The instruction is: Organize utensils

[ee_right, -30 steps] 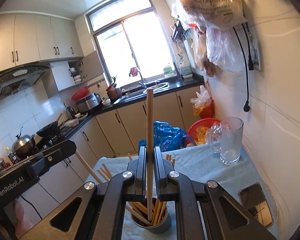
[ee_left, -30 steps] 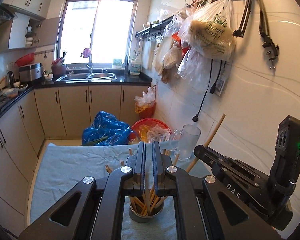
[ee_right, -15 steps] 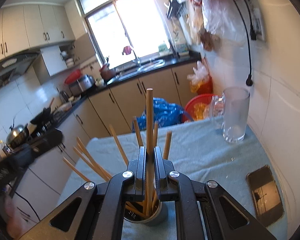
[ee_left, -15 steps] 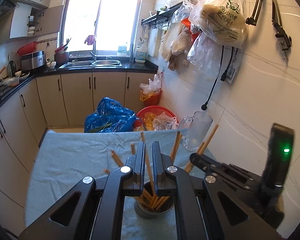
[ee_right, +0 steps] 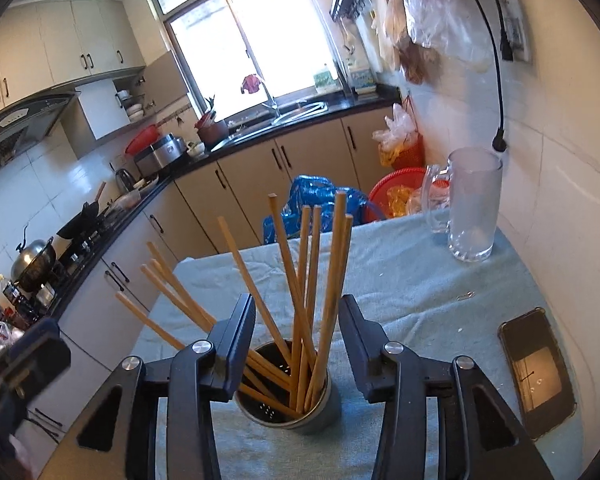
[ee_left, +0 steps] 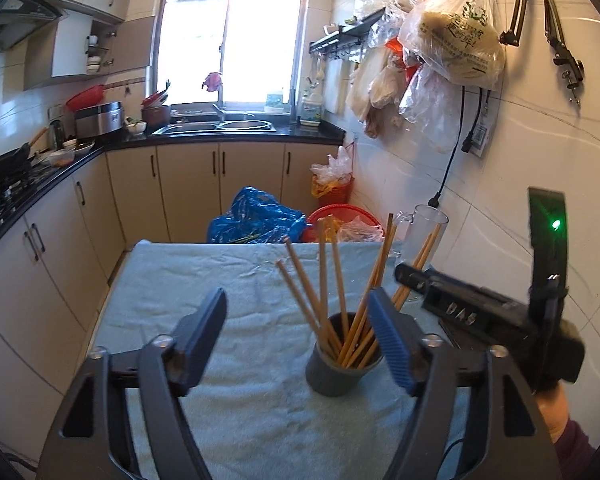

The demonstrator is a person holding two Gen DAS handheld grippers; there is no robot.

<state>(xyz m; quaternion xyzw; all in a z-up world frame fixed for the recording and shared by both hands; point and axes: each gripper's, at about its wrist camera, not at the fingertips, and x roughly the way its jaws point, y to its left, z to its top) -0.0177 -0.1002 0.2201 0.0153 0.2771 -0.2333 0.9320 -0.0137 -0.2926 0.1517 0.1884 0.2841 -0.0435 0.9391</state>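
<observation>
A grey metal cup [ee_left: 332,376] stands on the blue cloth and holds several wooden chopsticks [ee_left: 323,280] that fan out loosely. My left gripper [ee_left: 296,308] is just in front of the cup; its jaws are opening wide, with nothing pressed between them. In the right wrist view the cup [ee_right: 316,416] sits right below my right gripper [ee_right: 297,308]. Its jaws are opening too, and the upright chopsticks [ee_right: 334,276] stand free between the pads. The right gripper [ee_left: 408,276] also shows at the right of the left wrist view.
A clear glass mug [ee_right: 474,208] stands at the table's far right by the tiled wall. A dark phone [ee_right: 538,368] lies on the cloth [ee_right: 400,280] at the near right. Beyond the far edge are a blue bag [ee_left: 256,220] and a red basket [ee_left: 340,216].
Both grippers were shut, each on a chopstick, above the cup. Both have come down and opened, and the chopsticks now stand loose in the cup. The left gripper has drawn back.
</observation>
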